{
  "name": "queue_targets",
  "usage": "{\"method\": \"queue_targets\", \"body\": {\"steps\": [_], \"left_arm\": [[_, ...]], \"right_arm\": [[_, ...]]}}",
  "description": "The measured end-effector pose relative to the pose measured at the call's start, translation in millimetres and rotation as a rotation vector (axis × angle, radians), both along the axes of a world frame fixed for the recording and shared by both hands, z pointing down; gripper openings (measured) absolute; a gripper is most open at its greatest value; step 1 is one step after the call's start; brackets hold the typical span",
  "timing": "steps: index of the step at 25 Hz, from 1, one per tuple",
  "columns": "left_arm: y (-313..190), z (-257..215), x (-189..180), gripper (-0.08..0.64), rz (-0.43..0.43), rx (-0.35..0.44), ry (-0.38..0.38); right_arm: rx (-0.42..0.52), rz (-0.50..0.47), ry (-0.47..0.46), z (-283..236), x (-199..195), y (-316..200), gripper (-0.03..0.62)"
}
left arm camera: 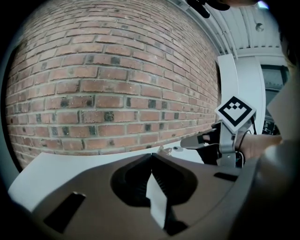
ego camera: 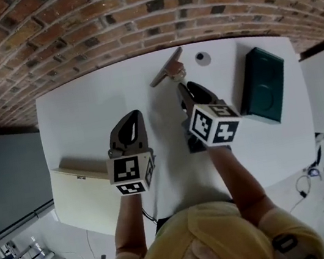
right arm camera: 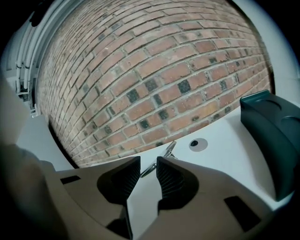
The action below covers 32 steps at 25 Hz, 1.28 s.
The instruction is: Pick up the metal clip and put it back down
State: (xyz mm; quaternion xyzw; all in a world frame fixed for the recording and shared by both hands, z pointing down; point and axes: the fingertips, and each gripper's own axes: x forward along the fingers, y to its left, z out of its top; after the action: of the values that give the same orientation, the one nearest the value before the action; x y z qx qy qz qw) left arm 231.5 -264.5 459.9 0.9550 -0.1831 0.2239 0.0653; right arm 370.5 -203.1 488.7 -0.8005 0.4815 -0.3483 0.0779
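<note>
the thin silvery metal clip (ego camera: 168, 69) lies upper middle of the frame on the white table (ego camera: 85, 114), just beyond the right gripper (right arm camera: 148, 165), jaws spread and empty; it looks light, stiff and slippery, best pinched across its long flat arm.

The wall (ego camera: 69, 24) is rough matt brick, the counter (ego camera: 85, 114) smooth matt white. The clip (ego camera: 167, 69) is shiny bare metal, the green case (ego camera: 262, 83) smooth moulded plastic. The right claw (right arm camera: 149, 176) is matt plastic with ribbed pads.
</note>
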Motion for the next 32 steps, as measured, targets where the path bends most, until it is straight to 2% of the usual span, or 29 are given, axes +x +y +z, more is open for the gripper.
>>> {"method": "queue_targets", "body": {"steps": [11,20,25,32], "left_arm": [[-25.6,26.0,23.6,0.003,-0.005,-0.02,0.013],[-40.3,44.8,26.2,0.003,-0.033,-0.049,0.024],[-45.8,49.6,27.1,0.003,-0.044,-0.057,0.034],[-49.7,54.1,25.0,0.003,-0.049,-0.072,0.036]], "right_arm": [[-0.016,0.076,-0.073,32.3,23.2,-19.9,0.086],[-0.003,0.146,-0.194,61.7,35.9,-34.1,0.11],[0.011,0.159,-0.258,68.9,37.3,-41.8,0.11],[0.038,0.156,-0.299,73.1,38.6,-50.5,0.11]]}}
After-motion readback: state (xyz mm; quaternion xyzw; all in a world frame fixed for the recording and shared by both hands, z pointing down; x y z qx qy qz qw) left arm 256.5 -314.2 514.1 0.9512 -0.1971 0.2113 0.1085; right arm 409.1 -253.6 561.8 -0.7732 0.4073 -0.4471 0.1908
